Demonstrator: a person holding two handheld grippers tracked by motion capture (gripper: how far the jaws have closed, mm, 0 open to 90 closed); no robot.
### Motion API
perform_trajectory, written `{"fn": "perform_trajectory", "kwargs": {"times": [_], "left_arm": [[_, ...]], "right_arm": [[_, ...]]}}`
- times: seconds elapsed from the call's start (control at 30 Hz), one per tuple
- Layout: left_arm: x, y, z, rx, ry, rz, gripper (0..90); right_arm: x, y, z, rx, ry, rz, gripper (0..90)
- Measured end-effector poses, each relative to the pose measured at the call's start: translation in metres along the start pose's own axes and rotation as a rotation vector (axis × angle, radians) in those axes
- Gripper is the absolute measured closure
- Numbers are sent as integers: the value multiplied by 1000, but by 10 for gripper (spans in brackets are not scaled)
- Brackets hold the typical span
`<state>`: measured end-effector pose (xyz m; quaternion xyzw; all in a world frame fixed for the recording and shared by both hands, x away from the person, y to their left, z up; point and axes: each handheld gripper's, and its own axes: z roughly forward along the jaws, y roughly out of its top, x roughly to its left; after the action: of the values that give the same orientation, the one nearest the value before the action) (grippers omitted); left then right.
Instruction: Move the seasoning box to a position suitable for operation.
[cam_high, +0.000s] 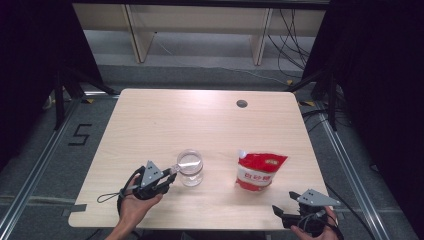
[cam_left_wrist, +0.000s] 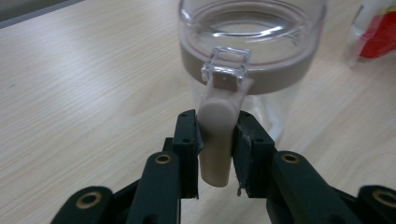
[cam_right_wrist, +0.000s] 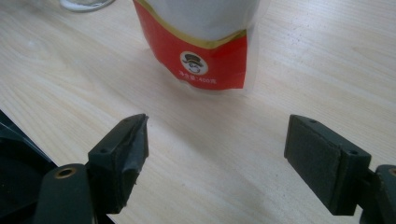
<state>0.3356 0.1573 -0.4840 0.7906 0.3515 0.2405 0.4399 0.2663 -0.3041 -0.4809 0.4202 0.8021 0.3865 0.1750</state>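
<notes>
Left gripper (cam_left_wrist: 215, 140) grasps the jar's latch

The clear jar (cam_high: 190, 167) stands near the worktop's (cam_high: 150, 120) front edge, its beige latch (cam_left_wrist: 215, 140) clenched in the jaws; likely next: lift it open. Right gripper (cam_right_wrist: 217, 154), jaws released, waits before the red pouch (cam_high: 260, 171).

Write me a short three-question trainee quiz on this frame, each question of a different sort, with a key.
1. True or false: the left tool is closed on the beige latch handle of the clear jar.
2. Multiple choice: the right tool is (A) clamped on the red pouch, (B) open above bare table short of the red pouch, (C) holding the jar.
3. Fill in: in the high view, the red pouch stands to the ____ of the jar.

Key: 1 true; 2 B; 3 right.
</notes>
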Motion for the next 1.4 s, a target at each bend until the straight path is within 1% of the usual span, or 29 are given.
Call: {"fn": "perform_trajectory", "kwargs": {"times": [0.07,0.1,0.13,0.17,0.23,0.3,0.37,0.4,0.47,0.53,0.57,0.6,0.67,0.7,0.8,0.83,0.87,0.93,0.97,1.0,1.07,1.1,1.13,1.2,1.23,1.27,1.33,1.37,1.4], "left_arm": [[1,0,1,-4,4,7,728],[0,0,1,-6,6,4,731],[-1,0,1,-6,7,-1,732],[0,0,1,-1,11,19,733],[1,0,1,-4,11,34,735],[-1,0,1,-8,5,16,736],[-1,1,0,-10,2,45,737],[-1,1,-1,-11,-7,62,737],[-3,1,-2,-6,-29,34,736],[-3,0,-1,-17,-54,35,736],[-3,-1,-1,-18,-67,24,736],[-3,-1,-1,-18,-67,24,736],[-7,-1,-1,-20,-102,24,735],[-8,-1,0,-23,-117,39,735],[-13,0,-1,-20,-132,44,735],[-18,0,-1,-19,-163,49,735],[-19,0,0,-27,-179,65,735],[-22,0,-1,-20,-186,51,735],[-26,0,-2,-19,-201,57,735],[-26,0,-2,-19,-201,57,735],[-29,-1,-3,-19,-228,68,734],[-28,-1,-4,-21,-239,99,734],[-31,-2,-4,-22,-247,76,734],[-32,-2,-5,-22,-247,81,734],[-34,-1,-4,-23,-266,91,734],[-34,-1,-4,-22,-266,96,734],[-34,-1,-4,-29,-292,108,734],[-35,-2,-4,-24,-290,95,734],[-35,-1,-4,-29,-299,106,734]], "right_arm": [[0,0,1,-3,6,0,228],[0,0,1,0,-6,-9,228],[1,0,0,7,-9,3,228],[1,0,0,6,-10,1,229],[1,1,1,5,3,-4,230],[1,1,1,3,7,-5,231],[1,1,1,2,-2,-7,231],[1,1,2,-2,1,-9,231],[1,1,2,3,7,2,231],[0,1,3,5,5,-7,232],[1,2,2,4,-3,-8,232],[1,2,2,4,-3,-8,232],[2,2,3,5,7,0,233],[1,2,4,4,2,-3,232],[2,2,4,0,7,-5,234],[2,2,4,0,10,0,235],[2,2,3,0,4,-3,235],[2,2,3,-2,12,-5,235],[2,2,4,-3,16,-6,236],[4,2,3,0,15,16,236],[3,2,4,-2,20,12,237],[3,2,3,-2,12,9,238],[3,1,3,0,18,8,238],[3,1,3,1,16,10,239],[1,1,5,-11,12,-16,239],[0,1,5,-8,23,-16,238],[1,1,5,-4,32,-9,239],[1,1,5,-5,31,-12,239],[1,1,4,3,28,-15,239]]}}
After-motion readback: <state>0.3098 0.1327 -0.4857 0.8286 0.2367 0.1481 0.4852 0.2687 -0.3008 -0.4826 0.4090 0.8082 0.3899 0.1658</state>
